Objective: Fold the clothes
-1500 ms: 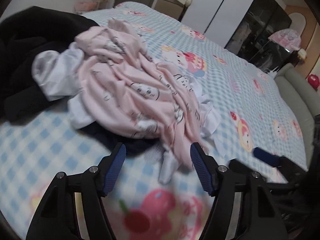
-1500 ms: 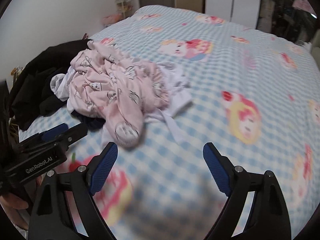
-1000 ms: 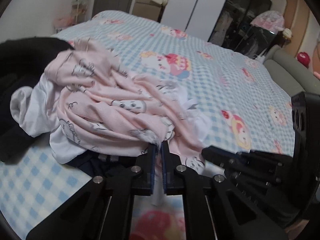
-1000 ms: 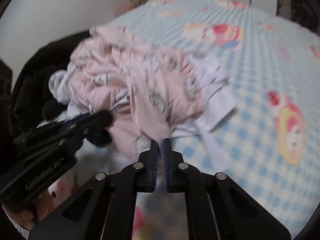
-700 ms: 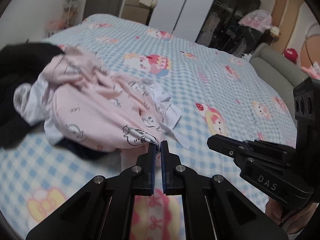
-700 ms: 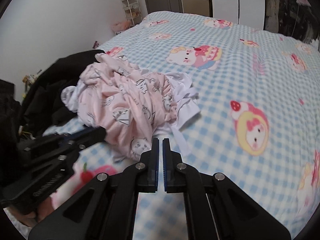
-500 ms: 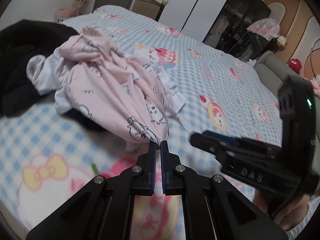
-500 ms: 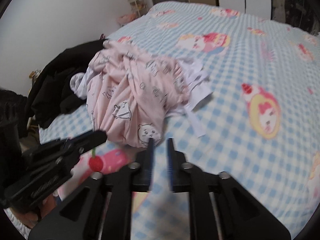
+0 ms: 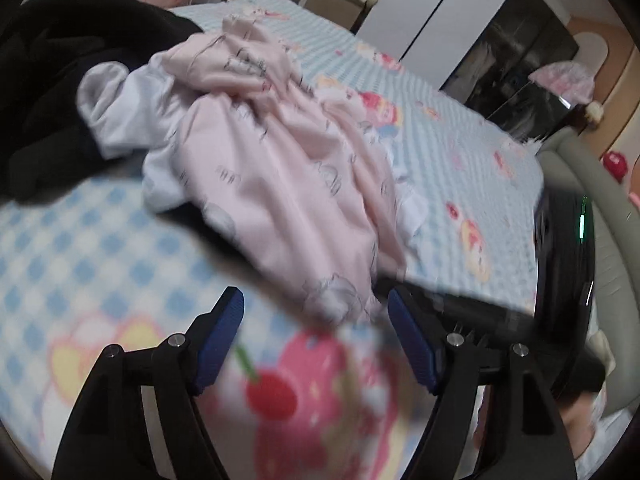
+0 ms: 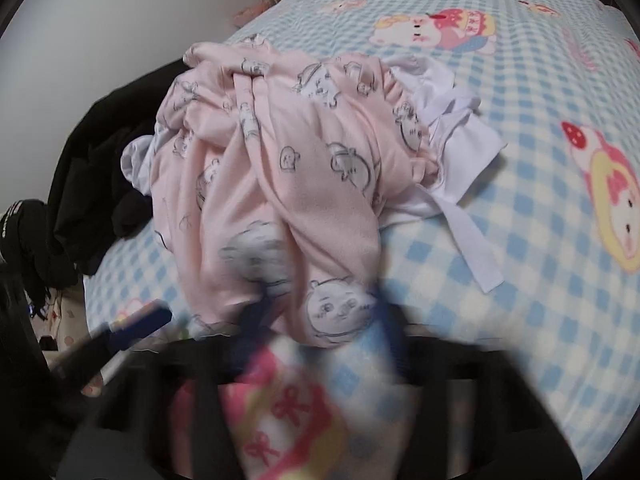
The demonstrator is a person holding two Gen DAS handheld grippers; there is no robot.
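Observation:
A crumpled pink garment with grey cartoon prints lies in a heap on the blue checked bed; it also shows in the right wrist view. A white garment lies under and beside it. My left gripper is open, its blue pads on either side of the garment's near end, holding nothing. My right gripper is blurred by motion, its jaws apart just in front of the garment's near end.
Black clothes are piled at the bed's left edge, also visible in the right wrist view. The right gripper's body sits to the right of the left one. White and dark wardrobes stand beyond the bed.
Both grippers were shut half a second ago, the left on the pink garment's end. Both have opened and the garment's end has dropped back onto the bed.

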